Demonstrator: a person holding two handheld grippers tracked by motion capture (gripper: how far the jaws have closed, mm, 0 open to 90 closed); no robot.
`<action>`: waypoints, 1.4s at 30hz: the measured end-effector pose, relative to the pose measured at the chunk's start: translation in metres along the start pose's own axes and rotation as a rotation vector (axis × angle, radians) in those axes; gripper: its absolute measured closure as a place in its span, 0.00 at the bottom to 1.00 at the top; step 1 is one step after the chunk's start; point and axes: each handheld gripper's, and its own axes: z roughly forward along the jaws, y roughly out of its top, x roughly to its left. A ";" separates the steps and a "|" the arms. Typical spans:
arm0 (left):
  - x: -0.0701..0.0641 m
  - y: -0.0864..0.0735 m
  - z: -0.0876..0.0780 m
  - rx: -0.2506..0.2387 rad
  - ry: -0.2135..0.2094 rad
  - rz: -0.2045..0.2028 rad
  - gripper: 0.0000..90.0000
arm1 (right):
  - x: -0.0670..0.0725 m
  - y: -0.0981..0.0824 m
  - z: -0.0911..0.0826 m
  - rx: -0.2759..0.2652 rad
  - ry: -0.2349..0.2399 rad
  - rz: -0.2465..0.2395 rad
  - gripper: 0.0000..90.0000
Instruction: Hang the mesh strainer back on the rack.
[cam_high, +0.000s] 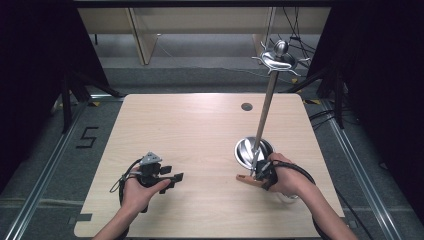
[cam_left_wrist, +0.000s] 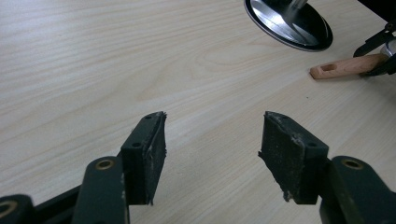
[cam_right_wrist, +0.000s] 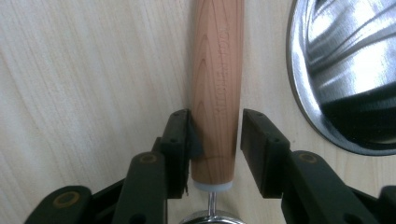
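A wooden handle (cam_right_wrist: 217, 88) is lying flat on the bench (cam_high: 200, 130), and my right tool (cam_right_wrist: 215, 140) is sitting astride its near end. The handle's long axis is running straight away from this tool, in line with its jaws. The left jaw is touching the wood. The right jaw is showing a sliver of gap, so I am reading the tool as nearly together around the handle but not yet clamped on it. At the handle's near end a white collar and a thin metal stem are leading to something shiny beneath the tool; I cannot tell what.

Just beside the handle, to the right of the tool, a round polished metal base (cam_right_wrist: 350, 70) is resting on the bench, and a tall rod is rising from it.

My left tool (cam_left_wrist: 212, 140) is hovering well apart from all this, jaws wide apart and empty. The handle's free tip (cam_left_wrist: 348, 67) is lying ahead of it and to its right.

My right hand (cam_high: 287, 180) is plainly the nearer one.
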 end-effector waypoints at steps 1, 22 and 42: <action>-0.001 0.000 0.001 -0.004 0.000 -0.005 0.44 | 0.000 0.000 0.000 0.003 -0.001 -0.002 0.72; -0.002 0.000 -0.002 -0.026 -0.006 -0.019 0.44 | 0.008 -0.018 -0.008 -0.084 -0.074 0.028 0.77; -0.001 -0.001 -0.002 -0.028 -0.003 -0.019 0.44 | 0.014 -0.063 -0.036 -0.367 -0.156 0.226 0.77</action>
